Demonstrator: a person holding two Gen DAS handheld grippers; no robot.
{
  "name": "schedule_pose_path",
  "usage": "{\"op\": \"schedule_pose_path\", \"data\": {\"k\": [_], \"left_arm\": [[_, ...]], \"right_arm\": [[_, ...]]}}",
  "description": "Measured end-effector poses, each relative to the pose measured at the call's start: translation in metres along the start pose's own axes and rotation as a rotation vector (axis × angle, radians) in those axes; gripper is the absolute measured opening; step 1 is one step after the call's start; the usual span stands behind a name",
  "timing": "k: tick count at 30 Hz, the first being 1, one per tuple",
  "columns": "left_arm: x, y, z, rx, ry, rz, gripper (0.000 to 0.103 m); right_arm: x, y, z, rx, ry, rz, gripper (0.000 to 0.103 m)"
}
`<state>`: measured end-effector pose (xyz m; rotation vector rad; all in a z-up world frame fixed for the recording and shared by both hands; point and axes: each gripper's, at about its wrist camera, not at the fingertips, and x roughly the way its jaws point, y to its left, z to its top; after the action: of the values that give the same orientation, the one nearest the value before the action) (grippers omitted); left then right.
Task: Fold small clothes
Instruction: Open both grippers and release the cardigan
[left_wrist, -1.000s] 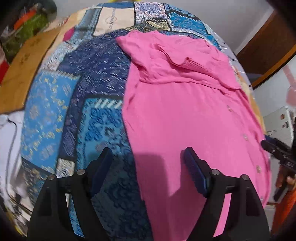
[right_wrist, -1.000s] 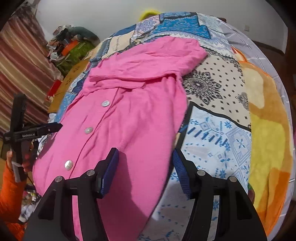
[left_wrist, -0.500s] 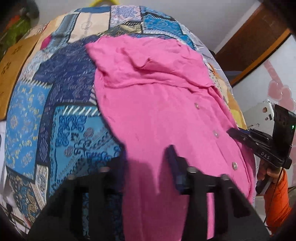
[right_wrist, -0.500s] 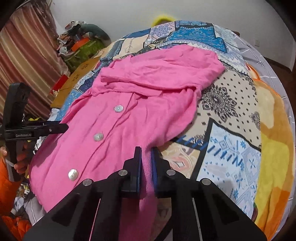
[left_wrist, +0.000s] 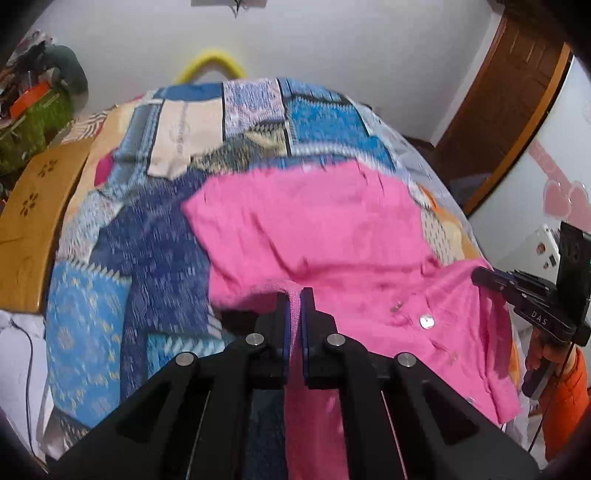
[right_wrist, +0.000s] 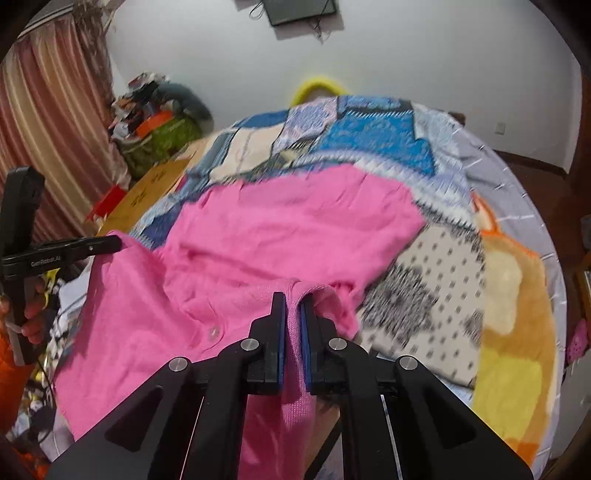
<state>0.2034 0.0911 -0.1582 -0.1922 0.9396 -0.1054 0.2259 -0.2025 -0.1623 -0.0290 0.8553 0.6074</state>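
Pinching the near hem at two spots right now: the left gripper (left_wrist: 293, 295) is clamped on one corner of the pink cardigan (left_wrist: 325, 236) and the right gripper (right_wrist: 293, 301) on the other, knit bunched between each pair of pads. Near end of the cardigan is raised off the quilt (left_wrist: 155, 236), far end with the folded sleeves is lying flat on it.

Stuff I'd worry about from here:

- Both grips look like they only have a thin ridge of knit. It's stretchy stuff, so I reckon a quick swing forward could pull a corner out and the fold lands lopsided.
- If one hand travels further or higher than the other, the hem goes down skewed and the sides won't line up.
- Lifting too much might drag the far end along the quilt and undo those tucked sleeves.
- The button (left_wrist: 426, 322) side sags toward the right gripper in the left wrist view, so that placket could flop open or crease under the fold.

Frames are pretty blurry, so can't tell how deep the pads bite.
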Motion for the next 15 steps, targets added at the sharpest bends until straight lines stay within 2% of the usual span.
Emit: {"op": "schedule_pose_path", "data": {"k": [6,12,15], "left_arm": [[0.019,0.017,0.025,-0.025,-0.011,0.082,0.004],[0.048,0.025,0.022,-0.006,0.066,0.151,0.004],[0.052,0.027,0.015,-0.004,0.104,0.141,0.008]], "right_arm": [[0.012,-0.02,0.018,0.014,0.0,-0.066,0.007],[0.025,-0.036,0.014,0.06,0.062,-0.067,0.007],[0.021,-0.041,0.01,0.083,0.076,-0.063,0.007]]}}
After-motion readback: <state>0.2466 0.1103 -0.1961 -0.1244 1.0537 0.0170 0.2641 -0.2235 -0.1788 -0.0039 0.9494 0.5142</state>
